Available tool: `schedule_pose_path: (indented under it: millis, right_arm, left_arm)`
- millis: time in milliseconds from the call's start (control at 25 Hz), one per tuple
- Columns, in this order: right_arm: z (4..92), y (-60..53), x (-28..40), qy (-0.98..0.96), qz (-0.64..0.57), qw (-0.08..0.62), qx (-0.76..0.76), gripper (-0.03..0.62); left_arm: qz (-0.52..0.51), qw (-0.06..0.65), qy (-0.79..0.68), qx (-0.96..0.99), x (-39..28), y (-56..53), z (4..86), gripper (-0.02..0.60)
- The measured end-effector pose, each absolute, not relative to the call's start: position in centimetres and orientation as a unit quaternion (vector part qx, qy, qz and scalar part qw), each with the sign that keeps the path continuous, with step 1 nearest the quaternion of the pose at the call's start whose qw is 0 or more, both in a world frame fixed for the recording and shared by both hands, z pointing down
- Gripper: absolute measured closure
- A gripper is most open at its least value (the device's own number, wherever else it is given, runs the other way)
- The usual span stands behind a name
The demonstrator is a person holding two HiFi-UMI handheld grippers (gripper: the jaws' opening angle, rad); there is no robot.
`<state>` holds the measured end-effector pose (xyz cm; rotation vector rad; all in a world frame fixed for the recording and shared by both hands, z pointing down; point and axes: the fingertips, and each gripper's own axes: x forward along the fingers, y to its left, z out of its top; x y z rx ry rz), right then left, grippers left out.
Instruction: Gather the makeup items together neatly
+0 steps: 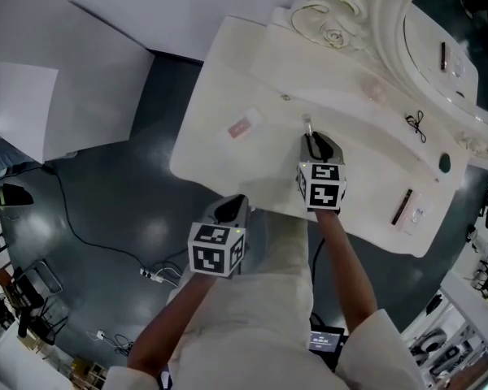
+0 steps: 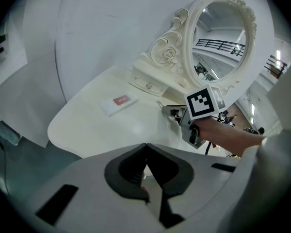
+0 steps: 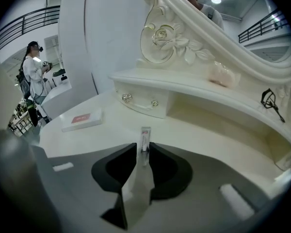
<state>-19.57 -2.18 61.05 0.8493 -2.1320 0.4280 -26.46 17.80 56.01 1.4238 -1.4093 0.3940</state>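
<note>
My right gripper (image 1: 312,140) hovers over the middle of the white vanity table (image 1: 220,63), shut on a slim clear tube (image 3: 144,141) that sticks out past the jaws. In the left gripper view the same tube (image 2: 161,105) points left from that gripper. A flat white box with a red label (image 1: 242,127) lies to the left of it on the tabletop, also visible as the box (image 3: 82,119) in the right gripper view. My left gripper (image 1: 231,205) hangs at the table's front edge, its jaws (image 2: 146,147) meeting at the tips with nothing between them.
A dark slim stick (image 1: 403,206) and a small white packet (image 1: 420,214) lie at the table's right end. On the raised shelf sit a pink item (image 1: 374,90) and a black clip (image 1: 417,123). An oval mirror (image 1: 439,47) stands behind. A person (image 3: 33,72) stands far left.
</note>
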Motion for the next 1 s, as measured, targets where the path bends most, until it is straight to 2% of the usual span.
schedule_pose_path:
  millis: [360, 1000]
  right_arm:
    - [61.4, -2.3, -19.5, -0.836, 0.168, 0.4, 0.337, 0.546]
    - [59.6, -0.7, -18.5, -0.84, 0.174, 0.379, 0.347, 0.549]
  left_arm:
    - [0.158, 0.524, -0.588, 0.595, -26.7, 17.5, 55.9, 0.572]
    - [0.161, 0.505, -0.583, 0.615, -26.5, 16.1, 54.0, 0.572]
